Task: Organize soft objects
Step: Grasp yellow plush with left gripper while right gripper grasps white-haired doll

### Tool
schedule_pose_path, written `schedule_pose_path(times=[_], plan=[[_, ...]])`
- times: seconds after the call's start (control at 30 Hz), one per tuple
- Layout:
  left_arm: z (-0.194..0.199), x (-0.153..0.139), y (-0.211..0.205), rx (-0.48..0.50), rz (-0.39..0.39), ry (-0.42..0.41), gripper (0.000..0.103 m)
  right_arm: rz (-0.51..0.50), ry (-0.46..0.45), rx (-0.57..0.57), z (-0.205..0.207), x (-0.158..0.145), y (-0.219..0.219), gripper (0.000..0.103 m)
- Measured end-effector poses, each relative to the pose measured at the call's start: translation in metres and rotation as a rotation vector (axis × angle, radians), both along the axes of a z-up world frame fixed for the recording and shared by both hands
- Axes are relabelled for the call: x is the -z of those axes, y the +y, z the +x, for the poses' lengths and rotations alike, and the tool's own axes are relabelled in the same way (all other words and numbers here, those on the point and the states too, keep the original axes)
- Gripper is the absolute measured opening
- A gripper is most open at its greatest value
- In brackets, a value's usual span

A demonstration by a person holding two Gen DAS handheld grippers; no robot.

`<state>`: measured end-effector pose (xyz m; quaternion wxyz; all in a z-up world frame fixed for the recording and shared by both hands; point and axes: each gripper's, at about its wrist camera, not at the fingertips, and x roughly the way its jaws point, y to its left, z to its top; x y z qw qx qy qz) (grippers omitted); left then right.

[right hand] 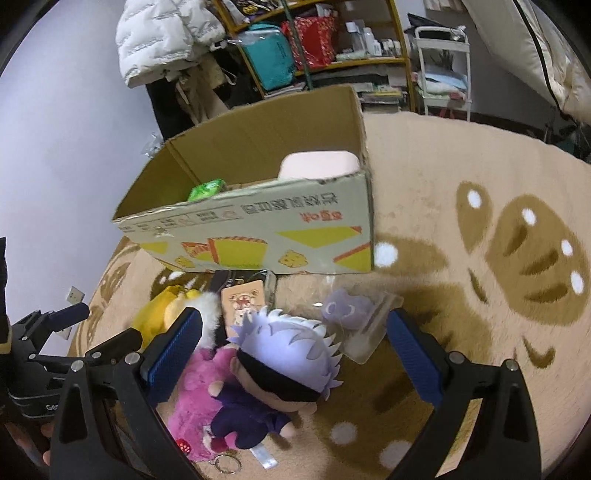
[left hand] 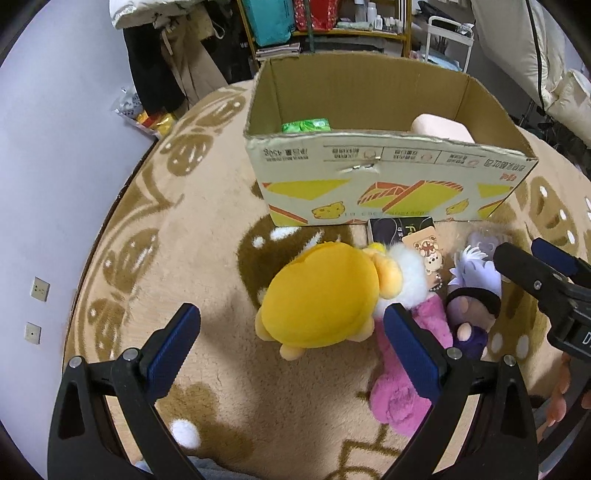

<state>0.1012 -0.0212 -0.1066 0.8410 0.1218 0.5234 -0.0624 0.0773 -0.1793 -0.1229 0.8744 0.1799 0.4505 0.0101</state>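
Note:
A pile of soft toys lies on the carpet in front of an open cardboard box (left hand: 369, 173) (right hand: 258, 236). A yellow plush (left hand: 321, 299) (right hand: 159, 314) lies at the left of the pile. A pink plush (left hand: 410, 362) (right hand: 192, 391) lies beside a white-haired doll with a black blindfold (right hand: 284, 354) (left hand: 472, 295). My left gripper (left hand: 291, 350) is open above the yellow plush's near side. My right gripper (right hand: 295, 350) is open and straddles the doll's head. In the box lie a pink soft block (left hand: 439, 127) (right hand: 317, 164) and a green packet (left hand: 304, 125) (right hand: 207, 188).
A small card pack (left hand: 421, 247) (right hand: 243, 302), a dark flat box (left hand: 391, 225) and a pale purple toy in clear wrap (right hand: 347, 310) lie by the box front. Shelves (right hand: 332, 55), bags and a white jacket (right hand: 162, 33) stand behind. The patterned carpet (left hand: 192, 258) spreads around.

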Motion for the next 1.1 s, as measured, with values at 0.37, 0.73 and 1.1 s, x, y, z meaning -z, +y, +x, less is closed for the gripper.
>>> schedule_pose_path(times=[0.37, 0.73, 1.1], plan=[[0.012, 0.021, -0.006, 0.002, 0.046, 0.045, 0.098, 0.037, 0.104, -0.036, 0.012, 0.029, 0.01, 0.103], [0.02, 0.037, -0.009, 0.01, 0.063, 0.089, 0.094, 0.065, 0.201, -0.048, 0.015, 0.053, 0.017, 0.103], [0.018, 0.04, -0.01, 0.04, 0.016, 0.115, 0.061, 0.061, 0.219, -0.029, 0.013, 0.051, 0.017, 0.08]])
